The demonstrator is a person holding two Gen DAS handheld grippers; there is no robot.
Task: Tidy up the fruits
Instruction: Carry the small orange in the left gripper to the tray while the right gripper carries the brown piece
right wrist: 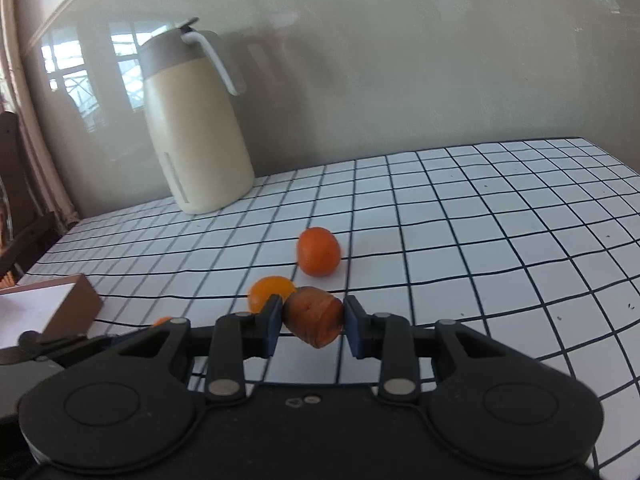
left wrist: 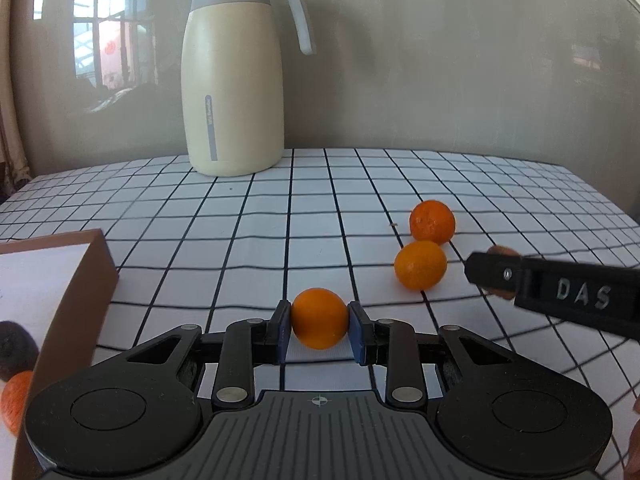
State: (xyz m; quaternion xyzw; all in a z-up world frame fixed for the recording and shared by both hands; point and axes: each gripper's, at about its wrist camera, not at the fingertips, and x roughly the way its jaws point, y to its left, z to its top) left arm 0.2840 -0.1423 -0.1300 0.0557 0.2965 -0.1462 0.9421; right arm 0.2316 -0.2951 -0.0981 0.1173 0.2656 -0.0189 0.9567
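With the left claw (left wrist: pixel 319 320) pinching an orange (left wrist: pixel 319 318) beside the box (left wrist: pixel 76 280) and the right claw (right wrist: pixel 314 320) pinching a brown fruit (right wrist: pixel 314 316), excess squeeze may bruise either.

your left gripper (left wrist: pixel 320 330) has a tangerine (left wrist: pixel 320 318) between its pads | box (left wrist: pixel 64 300) sits left of it | two more tangerines (left wrist: pixel 420 265) to the right | jug (left wrist: pixel 232 80) behind, by the wall
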